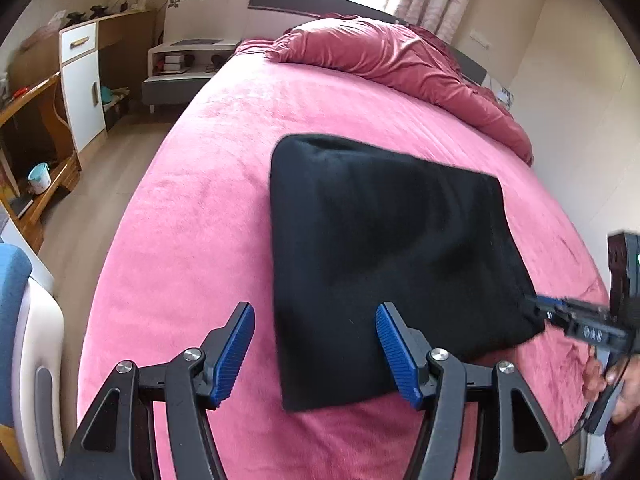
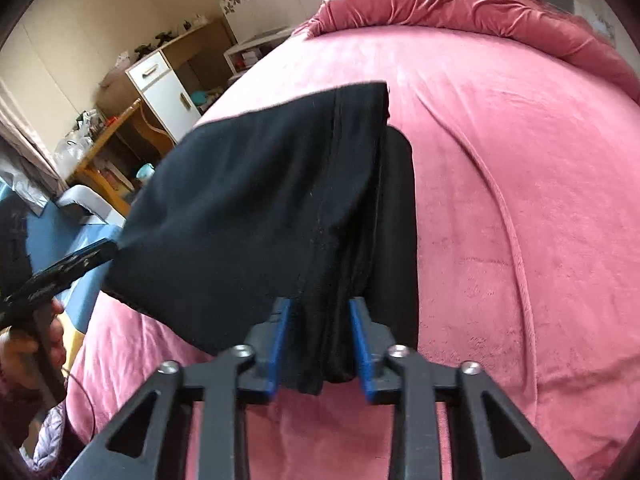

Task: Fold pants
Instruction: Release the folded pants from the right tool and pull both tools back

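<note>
On the pink bed (image 1: 192, 208) the black pants (image 1: 384, 248) lie folded into a compact rectangle, roughly mid-mattress, with the crumpled red duvet (image 1: 400, 56) heaped well beyond them toward the window. From my left wrist view the left gripper (image 1: 316, 354) hovers over the near edge of the pants; its blue-padded fingers (image 1: 238, 354) are spread wide, one over bare blanket, the other over the cloth, gripping nothing. The right gripper (image 1: 540, 310) enters at the right margin, tips at the near right corner of the pants. From my right wrist view the right gripper (image 2: 320, 344) has its fingers (image 2: 280, 344) pinching a bunched fold of the pants (image 2: 260, 208); the fabric rises from that grip in a lifted flap, a lower layer flat on the bed (image 2: 500, 200) beside it. The left gripper (image 2: 92, 256) shows at the left edge of that view, close by the lifted flap; contact not resolvable there. A white cabinet (image 1: 80, 88) stands against the far wall
</note>
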### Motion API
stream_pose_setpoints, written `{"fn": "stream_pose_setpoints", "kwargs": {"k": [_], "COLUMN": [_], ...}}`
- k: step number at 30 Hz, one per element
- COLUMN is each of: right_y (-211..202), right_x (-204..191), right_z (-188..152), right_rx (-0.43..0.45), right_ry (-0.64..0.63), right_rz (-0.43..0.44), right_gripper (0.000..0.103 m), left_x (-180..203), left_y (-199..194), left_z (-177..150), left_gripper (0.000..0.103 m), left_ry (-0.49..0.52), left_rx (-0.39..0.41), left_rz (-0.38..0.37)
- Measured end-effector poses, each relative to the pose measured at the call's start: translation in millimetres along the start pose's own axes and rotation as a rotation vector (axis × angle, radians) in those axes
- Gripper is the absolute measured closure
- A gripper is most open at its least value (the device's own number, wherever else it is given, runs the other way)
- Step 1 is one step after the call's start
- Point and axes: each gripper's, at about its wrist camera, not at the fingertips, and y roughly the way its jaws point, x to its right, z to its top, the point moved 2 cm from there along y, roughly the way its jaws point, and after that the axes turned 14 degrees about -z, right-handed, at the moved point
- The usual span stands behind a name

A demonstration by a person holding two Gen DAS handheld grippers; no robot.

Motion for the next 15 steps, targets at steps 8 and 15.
{"fn": "stream_pose_setpoints", "kwargs": {"k": [8,15], "right_y": [-7.7,12.8], "right_x": [8.8,18.5], "right_z": [3.2,-8.4], "right_rx": [0.023,0.009], "right_ry": [-0.002,0.017], "right_rz": [-0.062,-0.099], "right_gripper": [0.094,0.093], "left_x": [17.9,24.4], "left_y": [11.9,22.3], "left_z": [-14.2,-25.9], "left_gripper": [0.038,0.037], "left_ry": [0.022,0.053], "left_rx": [-0.056,-0.076], "left_rz": [-0.018,0.028]}}
